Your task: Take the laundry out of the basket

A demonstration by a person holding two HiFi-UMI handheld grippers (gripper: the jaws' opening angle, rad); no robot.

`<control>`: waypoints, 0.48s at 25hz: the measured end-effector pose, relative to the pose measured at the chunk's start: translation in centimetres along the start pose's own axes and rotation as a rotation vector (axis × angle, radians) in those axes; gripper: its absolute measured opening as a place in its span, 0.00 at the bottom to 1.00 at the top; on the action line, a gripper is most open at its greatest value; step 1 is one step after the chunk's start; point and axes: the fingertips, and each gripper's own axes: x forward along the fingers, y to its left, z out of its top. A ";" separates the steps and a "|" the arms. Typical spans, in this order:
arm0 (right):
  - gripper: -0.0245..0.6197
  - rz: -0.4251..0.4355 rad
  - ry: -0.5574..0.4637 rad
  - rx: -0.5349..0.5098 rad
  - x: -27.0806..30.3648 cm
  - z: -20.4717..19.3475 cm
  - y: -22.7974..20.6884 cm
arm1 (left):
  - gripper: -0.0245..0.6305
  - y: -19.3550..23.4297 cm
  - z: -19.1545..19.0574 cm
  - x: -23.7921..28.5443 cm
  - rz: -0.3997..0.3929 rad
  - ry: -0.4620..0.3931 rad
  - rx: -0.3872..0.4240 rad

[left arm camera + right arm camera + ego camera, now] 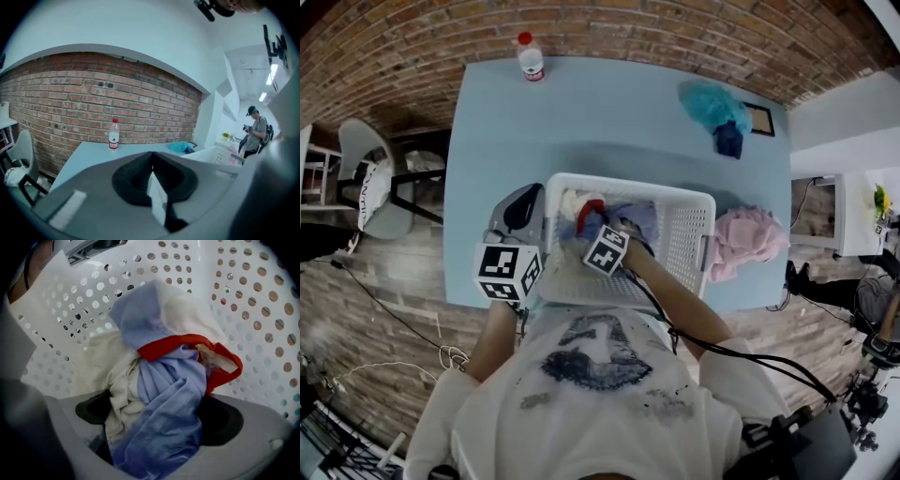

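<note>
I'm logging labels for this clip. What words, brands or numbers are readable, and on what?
None reads clearly.
Water bottle: red label, print too small.
White item on the chair: black lettering, too blurred.
T-shirt: dark graphic, no legible words.

The basket (689, 234) sits on the table (609, 112) at its near edge, mid-frame, with laundry (623, 214) in it. A bottle (529, 58) stands at the table's far edge, upper left. A heap (712, 108) lies toward the table's upper right corner. A cloth (748, 239) lies against the basket's right side. The left gripper (520, 208) is just left of the basket, outside it. The right gripper (154, 418) is inside it, with laundry between its jaws. A chair (370, 178) stands left of the table.
</note>
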 end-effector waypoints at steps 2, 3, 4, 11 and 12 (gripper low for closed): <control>0.94 -0.016 0.015 -0.007 0.3 -0.1 -0.1 | 0.02 0.1 -0.1 0.0 0.002 -0.001 -0.004; 0.94 -0.022 0.022 -0.009 0.3 -0.1 -0.1 | 0.02 0.1 -0.1 0.0 0.004 -0.002 -0.006; 0.94 -0.025 0.030 -0.010 0.4 -0.2 -0.1 | 0.02 0.2 -0.1 0.0 0.007 -0.003 -0.009; 0.84 -0.020 0.048 -0.016 0.0 -0.1 -0.2 | 0.02 0.2 0.0 -0.2 0.002 -0.006 -0.015; 0.77 -0.017 0.057 -0.020 -0.1 -0.2 -0.1 | 0.02 0.2 -0.1 -0.2 0.002 -0.005 -0.020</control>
